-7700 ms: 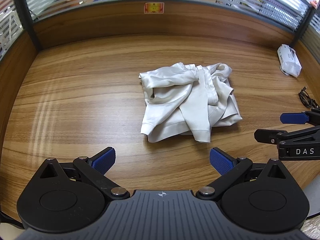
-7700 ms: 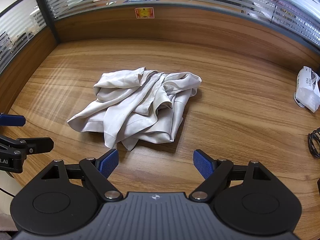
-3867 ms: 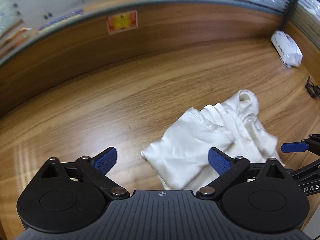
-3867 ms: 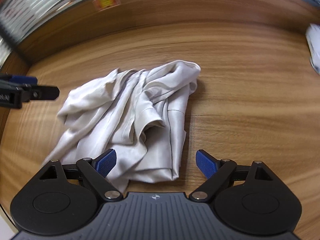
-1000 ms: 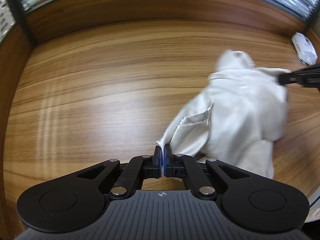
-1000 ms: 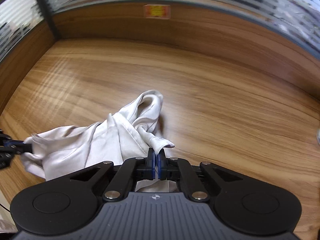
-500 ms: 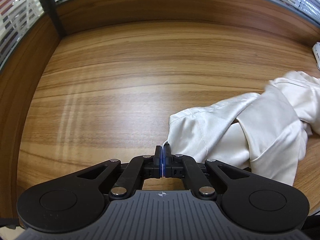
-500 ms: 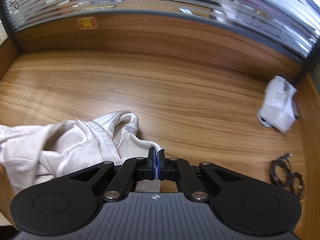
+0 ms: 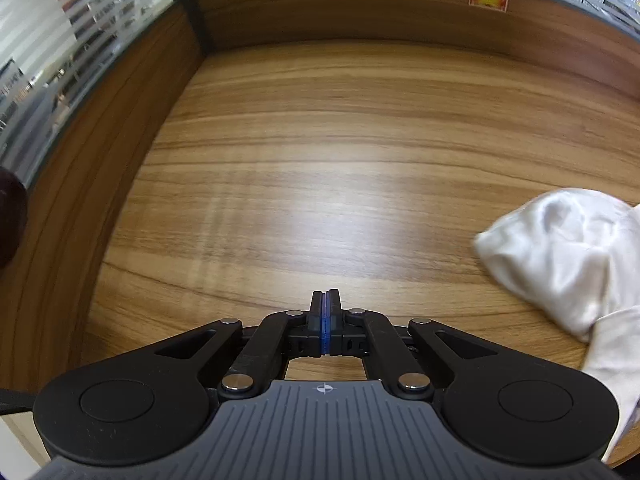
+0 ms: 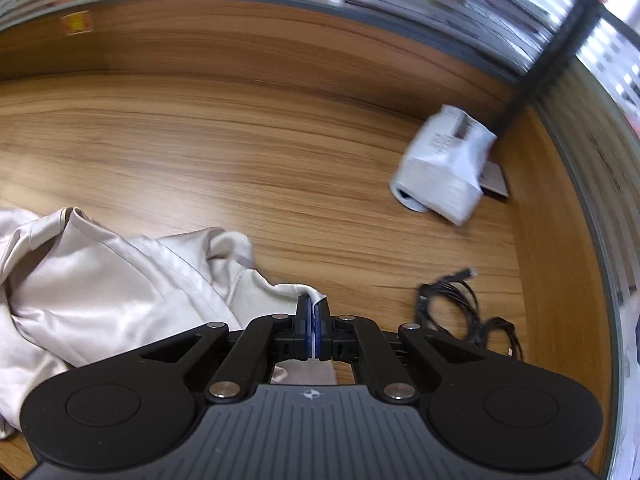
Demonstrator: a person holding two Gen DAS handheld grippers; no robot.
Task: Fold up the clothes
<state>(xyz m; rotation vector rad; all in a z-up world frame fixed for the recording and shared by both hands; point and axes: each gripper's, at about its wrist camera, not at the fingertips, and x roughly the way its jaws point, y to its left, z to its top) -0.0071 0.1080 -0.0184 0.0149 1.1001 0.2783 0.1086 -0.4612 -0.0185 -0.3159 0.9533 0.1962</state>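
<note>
Left wrist view: left gripper [image 9: 325, 300] jaws pressed together; no cloth visible between the pads. Cream satin garment [image 9: 560, 256] lies at 3 o'clock on the wooden desk [image 9: 320, 160].

Right wrist view: right gripper [image 10: 313, 306] pinches a garment edge; the bulk trails toward 9 o'clock. Step: spreading. Next: flatten before folding.

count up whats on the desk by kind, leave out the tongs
garment, cream satin: 1
white plastic-wrapped package: 1
black cable bundle: 1
grey flat item under the package: 1
total: 4
</note>
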